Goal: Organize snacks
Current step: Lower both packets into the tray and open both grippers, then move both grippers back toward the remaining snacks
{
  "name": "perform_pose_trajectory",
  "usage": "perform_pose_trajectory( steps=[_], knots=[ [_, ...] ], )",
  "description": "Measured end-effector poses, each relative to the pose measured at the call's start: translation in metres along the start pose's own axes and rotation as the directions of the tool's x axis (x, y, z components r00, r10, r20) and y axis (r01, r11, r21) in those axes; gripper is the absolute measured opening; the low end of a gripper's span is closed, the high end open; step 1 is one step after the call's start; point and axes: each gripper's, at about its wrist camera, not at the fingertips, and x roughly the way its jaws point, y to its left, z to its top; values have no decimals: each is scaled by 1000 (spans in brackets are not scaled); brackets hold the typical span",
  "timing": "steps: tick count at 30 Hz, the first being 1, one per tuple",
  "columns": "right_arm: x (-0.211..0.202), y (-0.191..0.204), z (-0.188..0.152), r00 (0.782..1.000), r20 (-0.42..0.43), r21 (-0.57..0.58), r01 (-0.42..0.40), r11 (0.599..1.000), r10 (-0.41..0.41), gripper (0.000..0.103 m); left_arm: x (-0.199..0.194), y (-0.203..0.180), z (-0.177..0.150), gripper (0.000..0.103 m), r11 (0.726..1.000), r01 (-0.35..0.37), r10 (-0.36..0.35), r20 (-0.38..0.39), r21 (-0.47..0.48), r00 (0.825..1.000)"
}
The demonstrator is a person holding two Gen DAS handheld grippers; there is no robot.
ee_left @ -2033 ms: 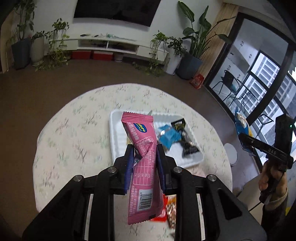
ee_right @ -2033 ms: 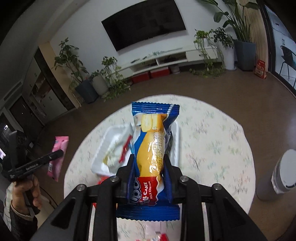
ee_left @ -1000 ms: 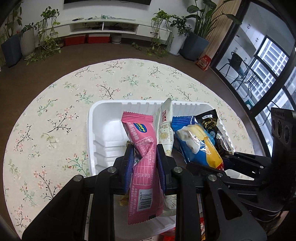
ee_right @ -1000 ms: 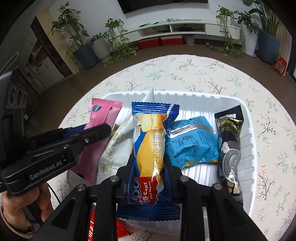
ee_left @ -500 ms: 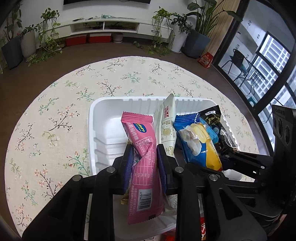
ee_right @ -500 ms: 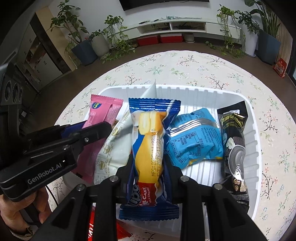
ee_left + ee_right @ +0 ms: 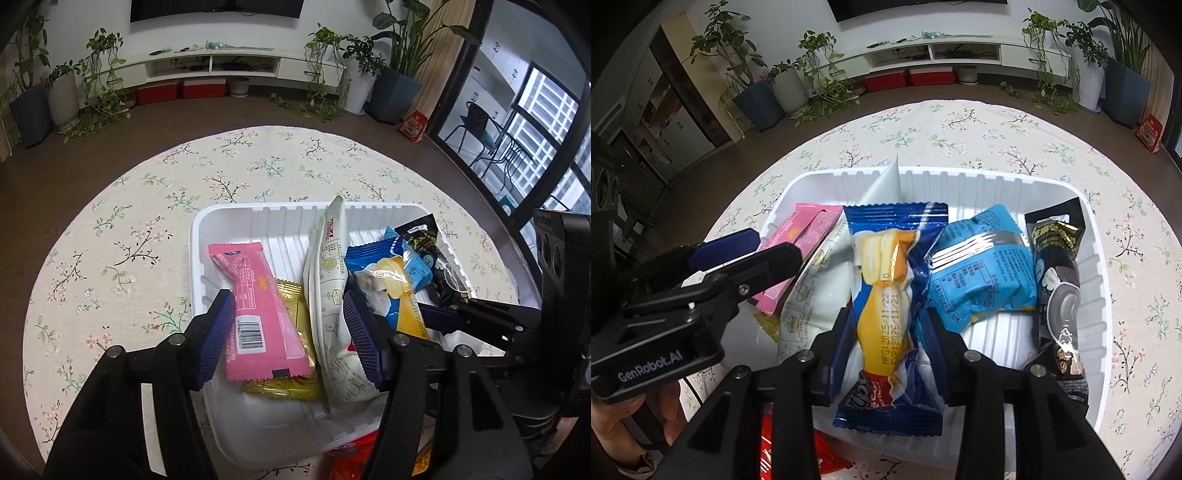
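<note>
A white moulded tray (image 7: 236, 218) with ribbed walls is seen on a round tabletop (image 7: 110, 236) covered in a floral cloth. Glossy film packets are laid in it side by side.

In the left wrist view, the left hand-held gripper (image 7: 290, 336) is seen with its ribbed blue pads spread wide; nothing is gripped. Between the pads a flat pink bar (image 7: 255, 306) with a barcode is lying in the tray, on top of a crinkled gold packet (image 7: 291, 332). Just right of it a tall cream pouch (image 7: 328, 280) is propped upright, its top leaning on the far tray wall. A red wrapper (image 7: 354, 454) is glimpsed beneath the gripper, outside the tray's near rim.

In the right wrist view, the right hand-held gripper (image 7: 884, 350) is seen parted, its pads standing just clear of a blue cake packet (image 7: 890, 295) with a yellow centre and serrated ends; the packet lies in the tray, loose. To its right a puffy light-blue pack (image 7: 979, 273) with a silver seam is shown, and beyond that a long black packet (image 7: 1058, 288) with gold print along the right tray wall. Printed dates on the cake packet are readable here only. The left gripper is seen entering from the left, held low and level over the pink bar, with the holder's fingers (image 7: 668, 410) wrapped under its body.
</note>
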Motion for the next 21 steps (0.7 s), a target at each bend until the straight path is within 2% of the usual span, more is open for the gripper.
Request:
perform_pose_trajectory(
  steps=[5,10,14,18,21],
  knots=[
    [-14,0,-1,1000,25,3,10,1000,-10,65,-23,-3,-6,72,1000,0,-1,44,14,999],
    [-35,-4,-2,998,68,11,14,1000,-14,69,-54,-4,-18,90,1000,-5,3,105,21,994],
    [-57,-9,-8,995,101,23,-3,1000,1,70,-82,-6,-36,96,998,-48,40,171,43,984],
    [-96,-24,-34,984,175,56,-44,997,34,80,-110,-6,-67,98,996,-72,57,282,44,958],
    [-122,-41,-67,974,216,106,-91,990,66,82,-122,-8,-98,98,995,-87,71,286,42,955]
  ],
)
